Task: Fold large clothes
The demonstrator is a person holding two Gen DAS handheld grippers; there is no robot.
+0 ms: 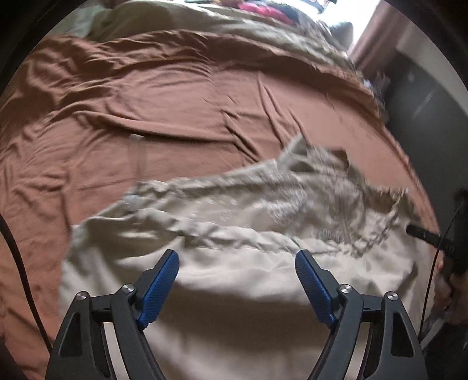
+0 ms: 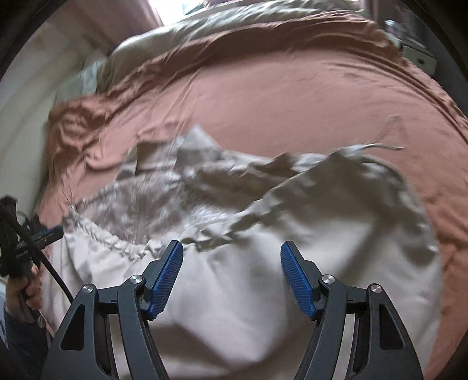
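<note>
A large beige garment (image 1: pixel 234 233) lies crumpled on a brown bedsheet (image 1: pixel 161 117), blurred by motion. It has a gathered elastic edge (image 2: pixel 102 236) and a thin drawstring (image 2: pixel 383 146). My left gripper (image 1: pixel 237 263) is open and empty just above the garment's near part. My right gripper (image 2: pixel 232 257) is open and empty above the same garment (image 2: pixel 248 263). The right gripper's tip shows at the right edge of the left wrist view (image 1: pixel 424 233). The left gripper's tip shows at the left edge of the right wrist view (image 2: pixel 48 233).
The brown sheet (image 2: pixel 292 96) covers the bed. A rumpled tan blanket (image 1: pixel 234 32) lies at the far end, with bright clothes (image 1: pixel 263 11) behind it. Dark furniture (image 1: pixel 424 96) stands beside the bed. A wall (image 2: pixel 23 102) lies on the other side.
</note>
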